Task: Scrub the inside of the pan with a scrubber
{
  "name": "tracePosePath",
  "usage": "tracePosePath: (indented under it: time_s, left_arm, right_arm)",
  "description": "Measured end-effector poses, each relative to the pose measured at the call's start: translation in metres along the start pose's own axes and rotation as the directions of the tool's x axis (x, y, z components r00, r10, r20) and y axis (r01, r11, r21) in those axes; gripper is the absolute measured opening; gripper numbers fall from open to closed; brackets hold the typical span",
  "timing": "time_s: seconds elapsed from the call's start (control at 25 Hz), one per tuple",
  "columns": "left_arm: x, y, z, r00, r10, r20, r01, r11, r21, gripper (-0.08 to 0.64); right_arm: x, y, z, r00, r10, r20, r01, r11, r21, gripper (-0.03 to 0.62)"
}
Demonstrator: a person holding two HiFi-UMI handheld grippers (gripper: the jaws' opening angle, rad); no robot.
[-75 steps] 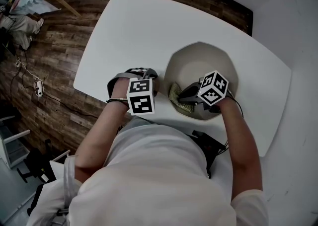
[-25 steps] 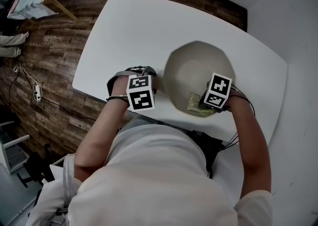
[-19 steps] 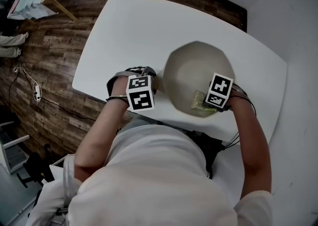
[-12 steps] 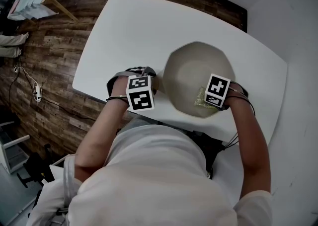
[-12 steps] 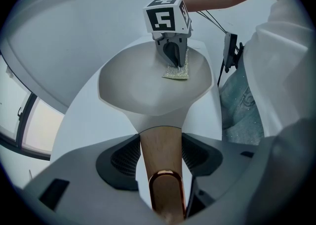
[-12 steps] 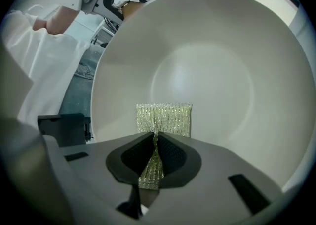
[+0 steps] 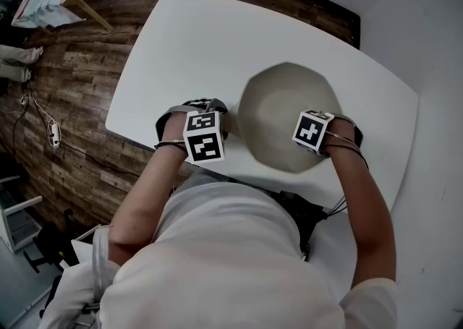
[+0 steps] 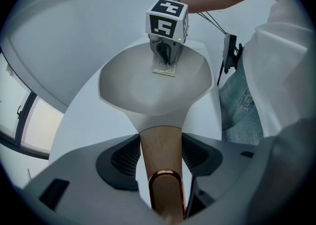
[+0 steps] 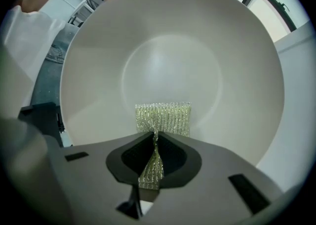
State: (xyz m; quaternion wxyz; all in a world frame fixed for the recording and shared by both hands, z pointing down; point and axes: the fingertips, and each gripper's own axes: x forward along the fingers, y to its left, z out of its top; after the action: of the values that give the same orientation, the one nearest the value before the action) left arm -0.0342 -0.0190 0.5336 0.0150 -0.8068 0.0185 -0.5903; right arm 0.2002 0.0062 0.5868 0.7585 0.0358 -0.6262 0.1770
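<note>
Right up close, the left claw (image 8: 160,159) is squeezing the pan's tan handle (image 8: 159,140), one jaw pressing on each side, pinning the pan (image 9: 197,46) down on the white table (image 7: 188,38). That handle is looking like the sensible place to hold: stiff, narrow and clear of the bowl. The pan itself is probably hard, smooth and a bit slick inside.

Over on the other side, the right claw (image 9: 154,157) is pinching the scrubber (image 9: 163,117), jaws closed on its bunched near edge. It is a thin, glittery mesh pad, and I am judging it light, soft and floppy, so it is likely needing downward pressure to bite.

Just ahead of those jaws, the pad's free flat part is fanning out and lying against the pan's near inner wall. Beyond it, the middle of the bowl and the far wall are sitting bare and pale.
</note>
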Motion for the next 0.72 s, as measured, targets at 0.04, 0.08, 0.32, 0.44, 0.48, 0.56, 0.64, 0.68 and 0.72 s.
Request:
tracePosePath:
  time_s: [0.04, 0.08, 0.32, 0.44, 0.48, 0.56, 0.64, 0.68, 0.72]
  left_arm:
    - [0.0, 0.0, 0.0, 1.0, 0.0, 0.001, 0.0, 1.0, 0.0, 0.256]
    - [0.0, 0.0, 0.0, 1.0, -0.001, 0.001, 0.001, 1.0, -0.001, 0.256]
    - [0.0, -0.002, -0.001, 1.0, -0.002, 0.001, 0.002, 1.0, 0.0, 0.256]
    - [0.0, -0.001, -0.001, 1.0, -0.003, 0.003, 0.003, 1.0, 0.0, 0.256]
    - [0.0, -0.002, -0.001, 1.0, -0.003, 0.003, 0.003, 1.0, 0.001, 0.256]
    - [0.0, -0.003, -0.002, 1.0, -0.003, 0.003, 0.003, 1.0, 0.001, 0.256]
    - [0.0, -0.003, -0.002, 1.0, -0.004, 0.003, 0.004, 1.0, 0.001, 0.256]
    - [0.0, -0.002, -0.002, 1.0, -0.004, 0.003, 0.004, 1.0, 0.0, 0.256]
    - [0.0, -0.002, -0.001, 1.0, -0.005, 0.003, 0.005, 1.0, 0.0, 0.256]
  right_arm:
    - [0.0, -0.005, 0.0, 1.0, -0.026, 0.001, 0.026, 1.0, 0.009, 0.041]
    - [0.001, -0.01, -0.001, 0.999, -0.049, 0.0, 0.049, 0.999, 0.019, 0.041]
    - [-0.002, -0.029, -0.002, 0.986, -0.166, -0.011, 0.166, 0.983, 0.074, 0.041]
    - [-0.003, -0.038, -0.002, 0.978, -0.21, -0.005, 0.209, 0.973, 0.101, 0.041]
    - [-0.004, -0.04, -0.002, 0.974, -0.225, 0.0, 0.223, 0.968, 0.111, 0.041]
    - [-0.005, -0.043, -0.001, 0.969, -0.248, 0.012, 0.244, 0.96, 0.135, 0.041]
    - [-0.005, -0.046, 0.0, 0.965, -0.262, 0.026, 0.255, 0.954, 0.159, 0.041]
    - [-0.006, -0.047, 0.0, 0.963, -0.269, 0.032, 0.26, 0.951, 0.169, 0.041]
    - [-0.007, -0.049, 0.0, 0.96, -0.277, 0.037, 0.266, 0.947, 0.179, 0.041]
